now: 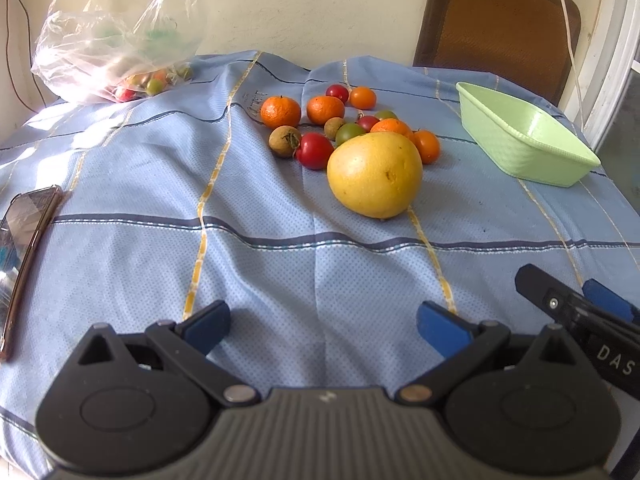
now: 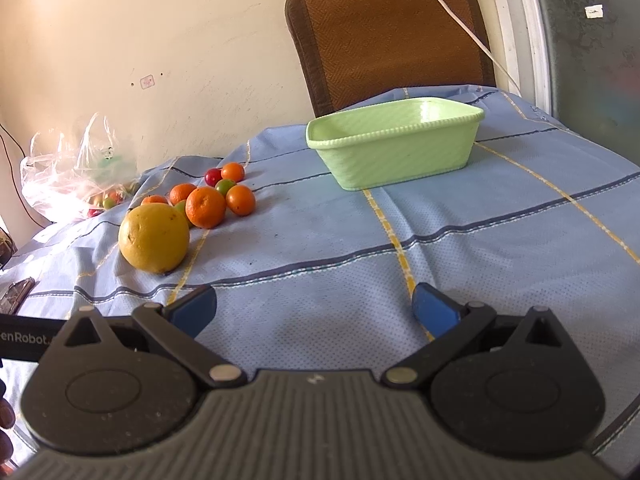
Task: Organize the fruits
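Note:
A large yellow grapefruit lies on the blue checked tablecloth, in front of a cluster of small fruits: tangerines, red tomatoes, a green tomato and brown fruits. An empty light green basket stands to the right of them. My left gripper is open and empty, low over the cloth, short of the grapefruit. My right gripper is open and empty, short of the basket; it also shows at the right edge of the left wrist view.
A clear plastic bag with more small fruits lies at the back left. A phone lies at the left table edge. A brown chair back stands behind the table against the wall, with a white cable across it.

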Demonstrator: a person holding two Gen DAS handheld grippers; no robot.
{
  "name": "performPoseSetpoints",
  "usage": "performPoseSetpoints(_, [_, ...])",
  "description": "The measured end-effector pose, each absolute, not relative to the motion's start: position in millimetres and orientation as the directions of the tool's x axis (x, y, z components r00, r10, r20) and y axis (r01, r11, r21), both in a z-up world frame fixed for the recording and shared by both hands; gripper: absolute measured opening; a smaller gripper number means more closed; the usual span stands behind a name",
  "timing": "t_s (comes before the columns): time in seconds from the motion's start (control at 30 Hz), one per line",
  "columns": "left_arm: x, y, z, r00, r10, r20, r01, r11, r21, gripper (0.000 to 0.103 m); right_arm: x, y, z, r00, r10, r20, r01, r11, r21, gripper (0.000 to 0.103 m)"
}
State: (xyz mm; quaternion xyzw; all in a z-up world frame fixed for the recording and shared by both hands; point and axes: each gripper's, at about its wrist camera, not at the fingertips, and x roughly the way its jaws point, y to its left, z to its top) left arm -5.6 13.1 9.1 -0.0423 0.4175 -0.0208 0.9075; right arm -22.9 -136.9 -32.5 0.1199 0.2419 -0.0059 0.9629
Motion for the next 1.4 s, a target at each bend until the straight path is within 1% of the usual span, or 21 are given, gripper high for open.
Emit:
performPoseSetpoints(0.2, [-5.2, 18.8, 11.2, 0.648, -0.109, -0.754, 0.016, 0.991, -0.130, 0.103, -18.5, -132.3, -31.8, 0.878, 0.047, -0.477, 0.064, 0.975, 0.215, 0.103])
performPoseSetpoints(0.37, [-4.1, 29.3, 12.5, 0.648, -0.163, -0.744, 0.033, 0.982, -0.186, 0.103, -15.1, -129.9, -30.1, 0.873, 0.063, -0.484, 0.053, 0.974, 0.222, 0.103])
performPoseSetpoints(0.47, [-3.5, 46.9, 15.5, 0.659, -0.235, -0.715, 0.060, 0.963, -0.262, 0.103, -11.6, -128.4, -27.9, 0.872, 0.081, -0.483, 0.039, 0.972, 0.233, 0.103])
performPoseSetpoints(0.53, [-3.0, 65.1, 20.8, 0.694, -0.251, -0.675, 0.057, 0.954, -0.295, 0.103, -8.6, -125.8, -25.0, 0.873, 0.099, -0.478, 0.016, 0.973, 0.231, 0.103])
performPoseSetpoints(0.6, [-3.7, 80.2, 27.4, 0.746, -0.213, -0.631, 0.046, 0.962, -0.270, 0.103, -6.2, -119.4, -19.7, 0.880, 0.115, -0.461, -0.018, 0.978, 0.209, 0.103])
performPoseSetpoints(0.67, [-2.5, 84.0, 31.9, 0.781, -0.149, -0.607, 0.049, 0.983, -0.177, 0.103, -5.2, -111.0, -14.4, 0.891, 0.131, -0.435, -0.062, 0.984, 0.169, 0.102])
performPoseSetpoints(0.7, [-1.0, 85.2, 32.8, 0.789, -0.125, -0.601, 0.050, 0.989, -0.141, 0.102, -4.6, -106.2, -12.1, 0.894, 0.140, -0.426, -0.085, 0.986, 0.146, 0.098])
performPoseSetpoints(0.77, [4.9, 88.8, 34.6, 0.782, -0.139, -0.607, 0.070, 0.988, -0.136, 0.097, -0.3, -96.2, -8.6, 0.892, 0.172, -0.419, -0.140, 0.984, 0.107, 0.096])
performPoseSetpoints(0.83, [13.4, 89.8, 37.9, 0.765, -0.202, -0.611, 0.115, 0.977, -0.179, 0.086, 7.0, -87.2, -7.5, 0.877, 0.214, -0.429, -0.198, 0.977, 0.083, 0.090])
performPoseSetpoints(0.9, [21.5, 88.1, 41.2, 0.754, -0.265, -0.601, 0.158, 0.961, -0.225, 0.084, 16.8, -79.6, -7.0, 0.858, 0.253, -0.447, -0.247, 0.966, 0.074, 0.082])
performPoseSetpoints(1.0, [36.7, 80.1, 43.7, 0.728, -0.366, -0.580, 0.240, 0.928, -0.285, 0.081, 31.5, -72.0, -7.2, 0.825, 0.309, -0.473, -0.305, 0.948, 0.087, 0.076])
performPoseSetpoints(1.1, [52.9, 67.8, 42.6, 0.695, -0.424, -0.581, 0.287, 0.904, -0.316, 0.080, 42.6, -65.8, -7.7, 0.795, 0.355, -0.492, -0.355, 0.930, 0.098, 0.076])
performPoseSetpoints(1.17, [62.5, 59.1, 41.0, 0.683, -0.434, -0.587, 0.300, 0.900, -0.316, 0.080, 49.7, -62.5, -8.1, 0.778, 0.376, -0.503, -0.376, 0.920, 0.107, 0.076])
performPoseSetpoints(1.2, [65.4, 54.3, 39.7, 0.679, -0.436, -0.591, 0.307, 0.899, -0.311, 0.078, 54.4, -61.5, -8.7, 0.770, 0.386, -0.509, -0.382, 0.917, 0.117, 0.076])
performPoseSetpoints(1.23, [67.6, 49.9, 38.1, 0.672, -0.438, -0.597, 0.315, 0.899, -0.305, 0.071, 58.4, -60.7, -9.5, 0.763, 0.394, -0.514, -0.386, 0.914, 0.127, 0.076])
performPoseSetpoints(1.27, [69.7, 45.7, 35.0, 0.658, -0.438, -0.613, 0.319, 0.899, -0.300, 0.066, 63.3, -59.7, -10.7, 0.754, 0.400, -0.520, -0.388, 0.911, 0.138, 0.076])
performPoseSetpoints(1.3, [71.5, 42.0, 32.6, 0.643, -0.444, -0.624, 0.323, 0.896, -0.304, 0.059, 66.6, -59.2, -12.0, 0.747, 0.405, -0.526, -0.390, 0.909, 0.146, 0.075])
performPoseSetpoints(1.33, [70.6, 39.4, 31.2, 0.644, -0.445, -0.623, 0.322, 0.896, -0.307, 0.058, 69.4, -58.4, -13.3, 0.739, 0.414, -0.532, -0.396, 0.905, 0.155, 0.072])
performPoseSetpoints(1.37, [68.6, 35.7, 32.5, 0.653, -0.431, -0.623, 0.323, 0.902, -0.286, 0.058, 70.7, -57.9, -14.3, 0.736, 0.411, -0.538, -0.393, 0.907, 0.155, 0.065])
performPoseSetpoints(1.4, [67.4, 31.4, 34.2, 0.654, -0.425, -0.626, 0.328, 0.905, -0.271, 0.057, 70.7, -59.4, -14.4, 0.738, 0.412, -0.535, -0.392, 0.906, 0.158, 0.064])
